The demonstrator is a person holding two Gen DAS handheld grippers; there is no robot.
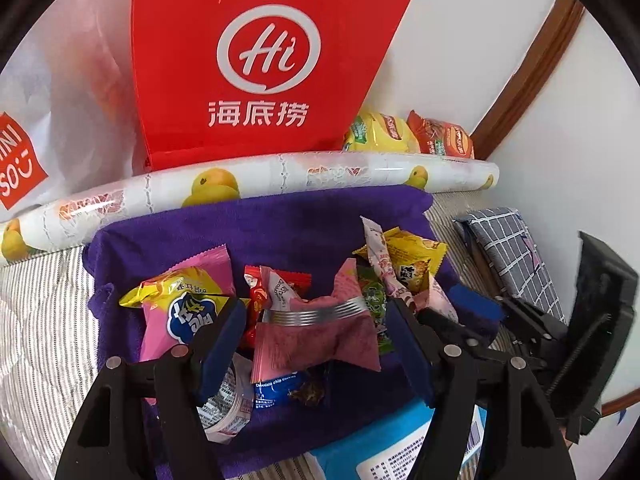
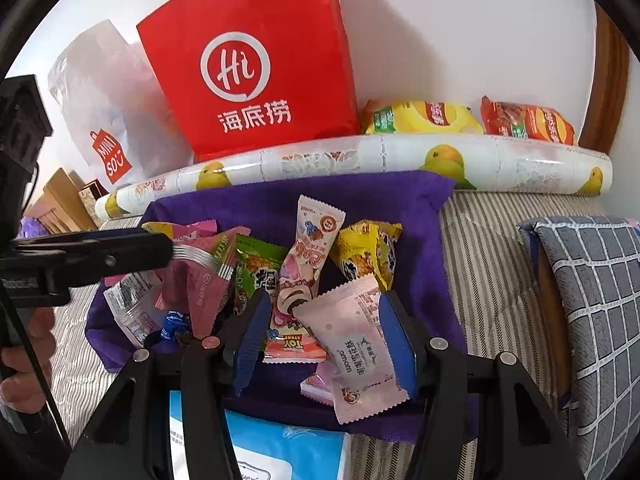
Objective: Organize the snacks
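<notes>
Purple towel (image 2: pixel 360 196) covers the middle of the striped bed (image 2: pixel 488 264), and the snacks are heaped on it. Behind stands a red bag (image 2: pixel 256 60) with a white "Hi" logo and the characters 海底捞, beside a white bag (image 2: pixel 108 120) marked "MINISO". A roll (image 2: pixel 400 156) printed with yellow fruit lies along the towel's far edge, with a yellow pack (image 2: pixel 420 118) and an orange pack (image 2: pixel 528 120) behind it; their labels are too small to read. A checked pillow (image 2: pixel 592 300) lies at the right.

The left gripper (image 1: pixel 316 332) has its jaws apart, and a dark pink packet (image 1: pixel 320 340) with a silver band lies between them; I cannot tell whether the pads touch it. Under it, a blue wrapper (image 1: pixel 276 390) reads "Chocolate chip". A pink-and-yellow bag (image 1: pixel 180 300) sits just left.

The right gripper (image 2: pixel 320 340) has its jaws part-way apart. A pale pink packet (image 2: pixel 360 352) rests against the right pad, and its print is upside down. Left of it, between the jaws, a pouch (image 2: pixel 296 308) reads "TOY STORY". A green packet (image 2: pixel 252 264) and a yellow packet (image 2: pixel 368 252) lie beyond.

A blue-and-white pack (image 2: pixel 280 448) sits at the near edge.
</notes>
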